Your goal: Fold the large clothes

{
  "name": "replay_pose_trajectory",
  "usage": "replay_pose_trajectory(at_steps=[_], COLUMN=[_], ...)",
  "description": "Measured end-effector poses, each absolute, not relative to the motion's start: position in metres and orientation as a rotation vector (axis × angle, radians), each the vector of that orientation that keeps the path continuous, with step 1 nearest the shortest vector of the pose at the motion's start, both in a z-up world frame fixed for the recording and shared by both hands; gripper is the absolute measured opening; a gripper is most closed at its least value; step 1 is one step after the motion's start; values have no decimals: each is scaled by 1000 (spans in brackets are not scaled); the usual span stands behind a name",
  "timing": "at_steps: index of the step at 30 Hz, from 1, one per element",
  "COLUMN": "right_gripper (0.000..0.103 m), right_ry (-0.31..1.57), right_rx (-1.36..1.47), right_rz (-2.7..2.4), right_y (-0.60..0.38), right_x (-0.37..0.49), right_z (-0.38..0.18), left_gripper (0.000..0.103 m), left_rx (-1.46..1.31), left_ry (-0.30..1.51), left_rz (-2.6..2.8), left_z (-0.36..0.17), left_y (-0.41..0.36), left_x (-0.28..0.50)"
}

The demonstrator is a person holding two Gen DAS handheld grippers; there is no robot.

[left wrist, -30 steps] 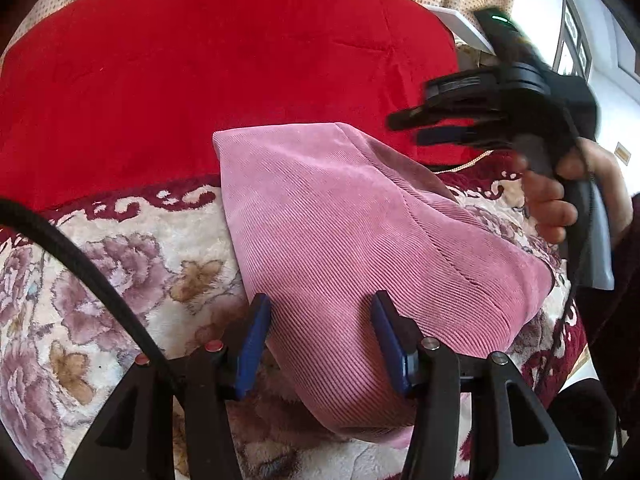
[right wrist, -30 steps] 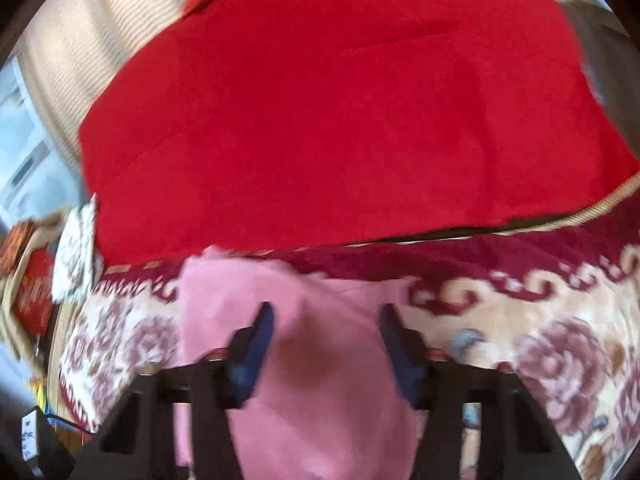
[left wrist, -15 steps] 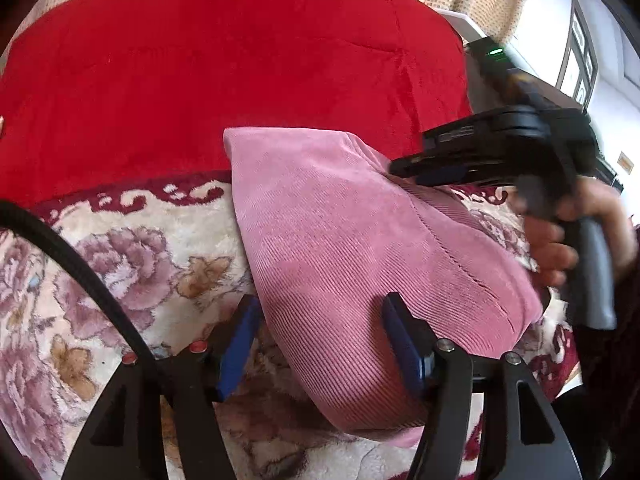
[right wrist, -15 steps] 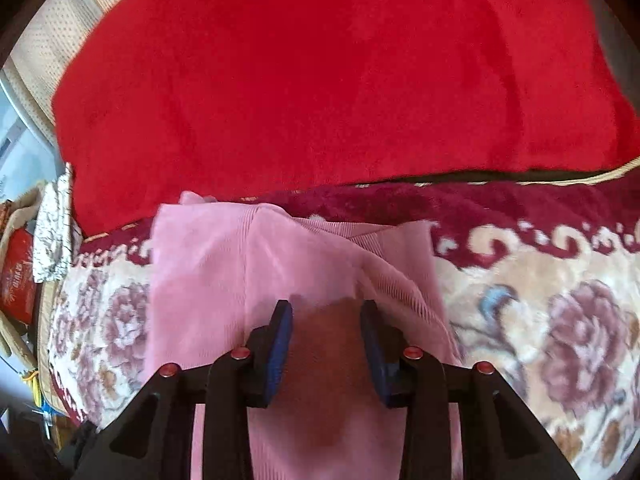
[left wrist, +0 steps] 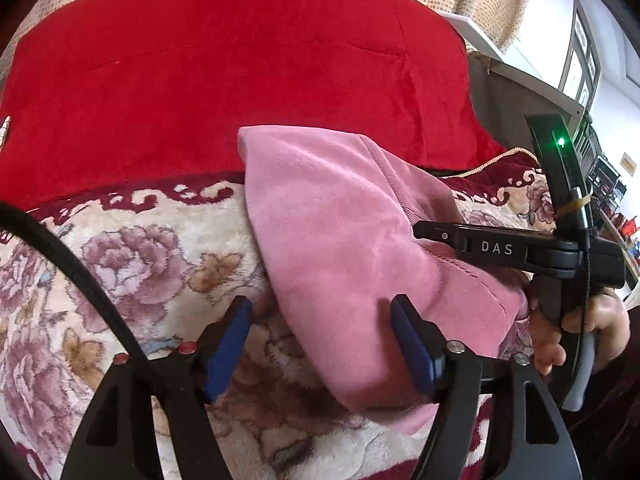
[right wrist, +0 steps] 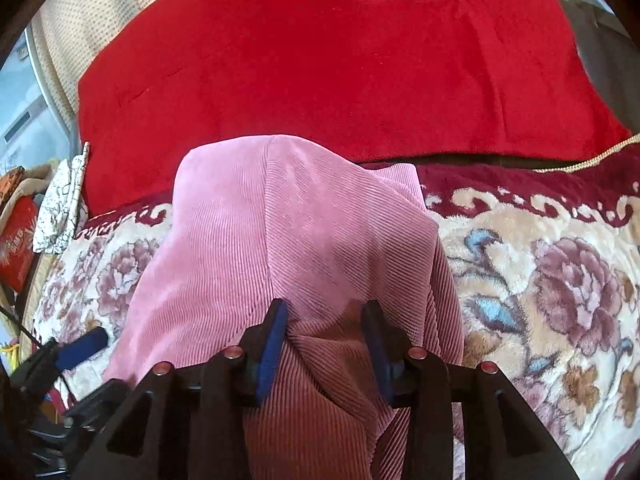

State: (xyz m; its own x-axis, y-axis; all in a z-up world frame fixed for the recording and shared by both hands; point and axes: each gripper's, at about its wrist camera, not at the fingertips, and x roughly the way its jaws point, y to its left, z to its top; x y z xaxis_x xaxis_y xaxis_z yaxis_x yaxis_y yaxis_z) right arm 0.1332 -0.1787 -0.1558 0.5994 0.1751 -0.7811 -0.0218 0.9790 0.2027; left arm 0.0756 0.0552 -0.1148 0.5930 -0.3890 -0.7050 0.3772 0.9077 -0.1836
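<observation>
Right hand-held gripper (right wrist: 324, 330) has dropped onto the pink garment (right wrist: 280, 240) and now pinches a fold; left hand-held gripper (left wrist: 320, 332) stays spread wide.

The folded pink corduroy garment (left wrist: 352, 248) fills the centre of the left wrist view, a raised mound on the floral plush blanket (left wrist: 132, 252). To its left, in the lower left of the frame, the blanket lies bare and flat, crossed only by a black cable (left wrist: 76, 264) arcing from the left edge. At the right edge the black handheld right gripper (left wrist: 520, 248) reaches over the garment's right side and blocks that flank. Across the top, the red velvet cover (left wrist: 224, 64) spreads broad and smooth. In the right wrist view, the blanket's right half (right wrist: 552, 280) lies bare beside the garment (right wrist: 280, 248).
</observation>
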Motion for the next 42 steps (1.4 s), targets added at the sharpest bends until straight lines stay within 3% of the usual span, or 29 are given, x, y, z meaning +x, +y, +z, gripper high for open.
replay_pose_trajectory(at_steps=[25, 42], right_gripper=[45, 50], right_ry=[776, 803], right_rx=[271, 304], right_rz=[177, 180], right_y=[-190, -195], right_x=[121, 120], right_z=[-168, -157], left_gripper=[82, 84], left_rx=[-72, -102], left_ry=[853, 857], left_rz=[-440, -439], left_z=[-127, -124], left_y=[57, 61], left_x=[83, 84])
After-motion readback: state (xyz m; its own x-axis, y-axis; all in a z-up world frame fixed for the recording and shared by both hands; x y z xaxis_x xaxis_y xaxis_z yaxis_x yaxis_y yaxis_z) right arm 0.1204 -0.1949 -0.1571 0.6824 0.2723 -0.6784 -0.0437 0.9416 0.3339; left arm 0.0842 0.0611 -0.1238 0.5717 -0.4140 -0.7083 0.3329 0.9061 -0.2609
